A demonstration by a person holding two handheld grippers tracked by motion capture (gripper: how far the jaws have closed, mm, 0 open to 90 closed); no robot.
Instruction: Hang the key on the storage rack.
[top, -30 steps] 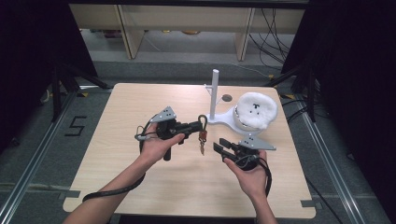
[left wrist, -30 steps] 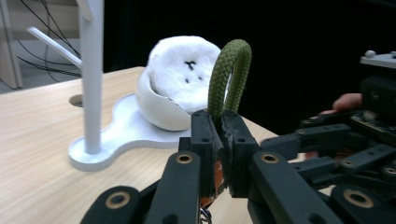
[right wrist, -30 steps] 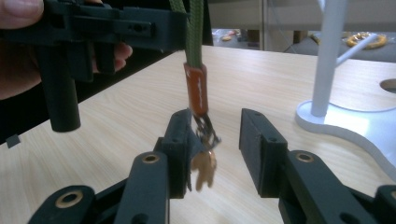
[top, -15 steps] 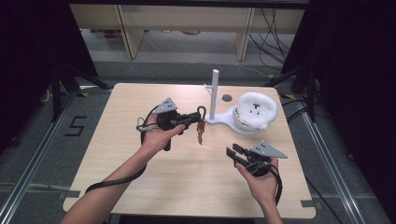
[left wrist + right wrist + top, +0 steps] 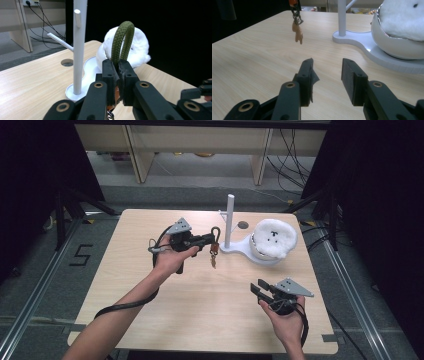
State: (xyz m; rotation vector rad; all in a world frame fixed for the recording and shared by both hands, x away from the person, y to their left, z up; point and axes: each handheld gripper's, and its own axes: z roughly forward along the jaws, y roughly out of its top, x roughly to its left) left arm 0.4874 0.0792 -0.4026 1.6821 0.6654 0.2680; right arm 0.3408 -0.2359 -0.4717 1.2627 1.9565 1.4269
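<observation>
**Now the keychain hangs near the stand**

Up above the table, the left gripper (image 5: 212, 239) clamps the keychain's green cord loop (image 5: 122, 40), its brown charm (image 5: 297, 33) dangling just beside the white stand (image 5: 230, 220). The right gripper (image 5: 261, 290), jaws apart and just opening with nothing between them, hovers well apart near the table's (image 5: 125, 270) front.

The left tongs (image 5: 209, 239) are held level above the desk, jaws clamped tight on what they carry, the left forearm reaching in from the lower left. The right tongs (image 5: 261, 288) sit low by the near edge, pointing left; their jaws have just been opening, with nothing between them.
</observation>
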